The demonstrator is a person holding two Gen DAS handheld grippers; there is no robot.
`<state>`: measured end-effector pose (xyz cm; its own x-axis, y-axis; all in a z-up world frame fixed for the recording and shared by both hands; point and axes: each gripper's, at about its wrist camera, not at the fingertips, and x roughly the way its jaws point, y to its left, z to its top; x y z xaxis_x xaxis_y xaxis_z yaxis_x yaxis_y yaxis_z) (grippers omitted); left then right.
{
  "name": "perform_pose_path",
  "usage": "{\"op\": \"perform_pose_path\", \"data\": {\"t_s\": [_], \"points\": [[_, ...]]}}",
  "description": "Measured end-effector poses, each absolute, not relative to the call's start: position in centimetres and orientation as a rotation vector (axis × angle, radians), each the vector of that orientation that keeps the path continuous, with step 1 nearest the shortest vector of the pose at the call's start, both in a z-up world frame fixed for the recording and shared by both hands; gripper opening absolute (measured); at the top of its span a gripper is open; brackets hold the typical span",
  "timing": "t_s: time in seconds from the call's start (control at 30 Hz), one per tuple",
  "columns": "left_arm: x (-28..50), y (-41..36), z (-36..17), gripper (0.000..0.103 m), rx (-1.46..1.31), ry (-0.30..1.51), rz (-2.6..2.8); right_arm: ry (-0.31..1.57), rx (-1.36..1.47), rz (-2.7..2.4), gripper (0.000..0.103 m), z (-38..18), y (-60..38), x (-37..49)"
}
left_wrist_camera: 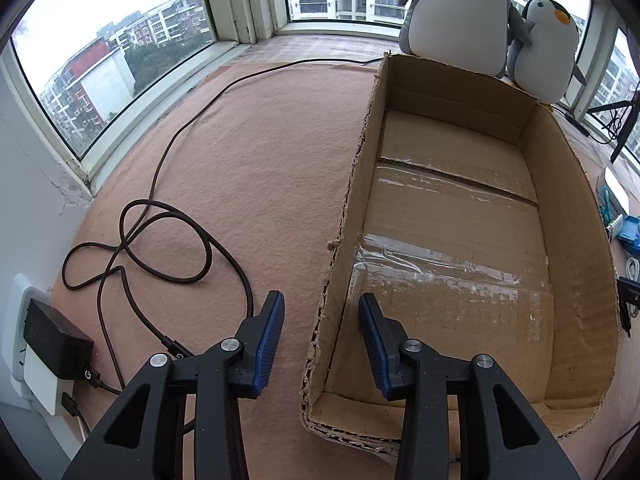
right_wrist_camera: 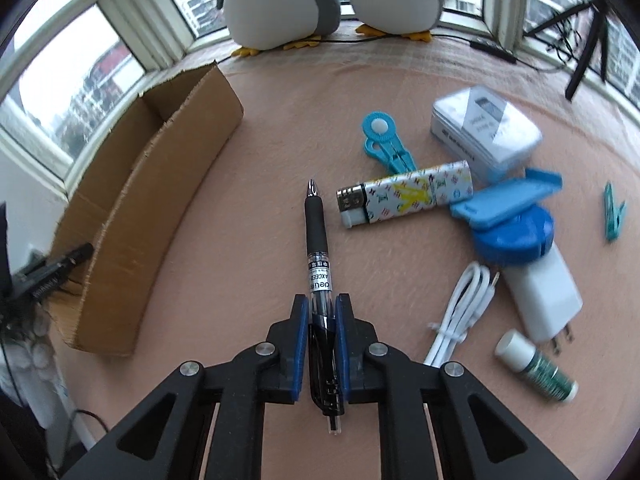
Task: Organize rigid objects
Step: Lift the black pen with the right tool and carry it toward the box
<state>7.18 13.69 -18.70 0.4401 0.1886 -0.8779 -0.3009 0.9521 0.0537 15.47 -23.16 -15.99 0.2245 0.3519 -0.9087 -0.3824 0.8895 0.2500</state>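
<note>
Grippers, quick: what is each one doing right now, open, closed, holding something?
Left gripper: open, holding nothing, straddling the near wall of the cardboard box.
Right gripper: closed on the black pen.

Black-grip pen [right_wrist_camera: 318, 264] pointing away, cardboard box [left_wrist_camera: 452, 216] seemingly empty

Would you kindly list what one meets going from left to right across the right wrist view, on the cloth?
Cardboard box → pen, held in the right gripper → lighter → white cable → small green bottle → teal clothespin.
</note>
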Motion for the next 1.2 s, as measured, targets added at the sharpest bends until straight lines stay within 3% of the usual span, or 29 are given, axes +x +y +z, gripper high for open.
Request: {"op": "perform_pose_path", "data": {"t_s": [0.4, 0.57, 1.2], "points": [[7.2, 13.7, -18.7, 0.041, -0.118, 1.073, 0.301, 1.253, 0.175, 0.531, 0.012, -15.4, -24.1, 14.0], [7.3, 13.7, -18.6, 0.041, -0.117, 1.072, 0.301, 1.257, 0.139, 0.510, 0.012, -15.6, -23.6, 14.1], [7.4, 13.5, -18.6, 0.040, -0.126, 1.069, 0.299, 1.312, -0.485, 0.552, 0.011, -16.5, -16.5, 14.5]]}}
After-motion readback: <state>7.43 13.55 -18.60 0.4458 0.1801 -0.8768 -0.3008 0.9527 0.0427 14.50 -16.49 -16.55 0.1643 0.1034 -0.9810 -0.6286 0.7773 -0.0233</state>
